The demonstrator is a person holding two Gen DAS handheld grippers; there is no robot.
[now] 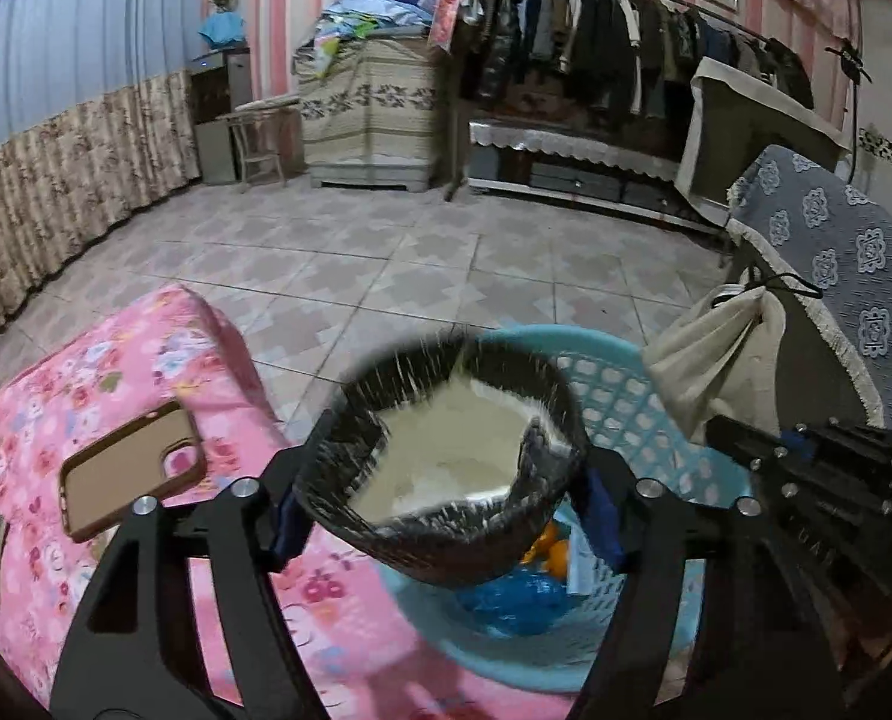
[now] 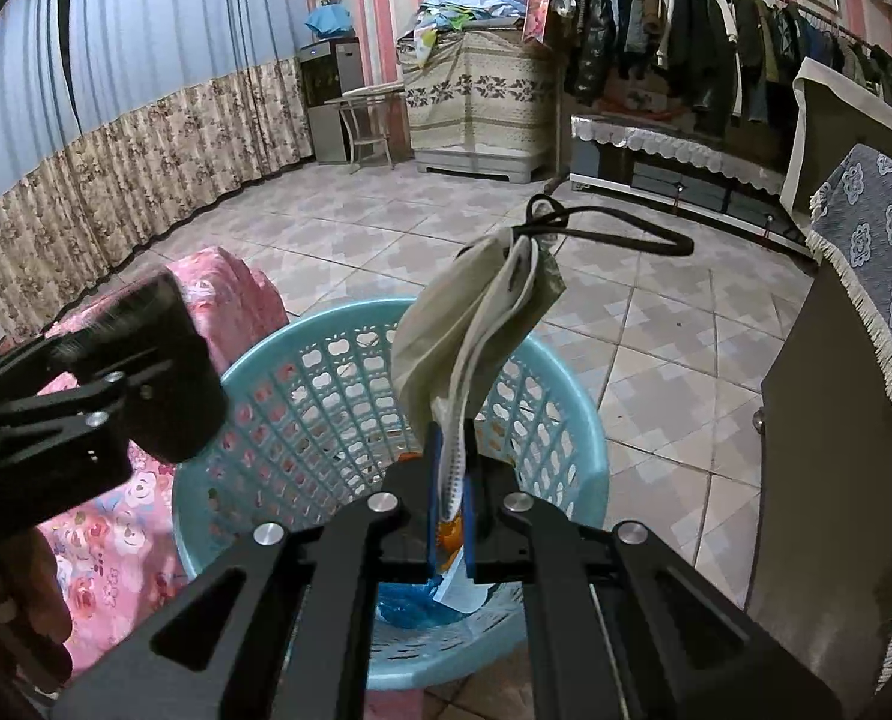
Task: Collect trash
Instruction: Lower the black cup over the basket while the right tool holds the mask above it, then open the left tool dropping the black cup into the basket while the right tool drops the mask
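Note:
My left gripper [image 1: 446, 516] is shut on a black paper cup [image 1: 446, 468] with a pale inside, held tilted above the blue plastic basket [image 1: 620, 396]. It shows as a dark cup [image 2: 164, 378] at the left of the right wrist view. My right gripper [image 2: 452, 510] is shut on a crumpled beige face mask [image 2: 470, 324] with black loops, held over the basket [image 2: 338, 384]. In the left wrist view the mask [image 1: 710, 354] hangs at the right. The basket holds a blue bag [image 1: 518, 600] and orange scraps [image 1: 548, 552].
A pink flowered bed cover [image 1: 146, 372] lies left of the basket with a brown-cased phone [image 1: 128, 474] on it. A cabinet with a blue patterned cloth [image 2: 878, 252] stands at the right. Tiled floor [image 1: 356, 258] runs to a clothes rack [image 1: 614, 54] and curtains [image 2: 122, 168].

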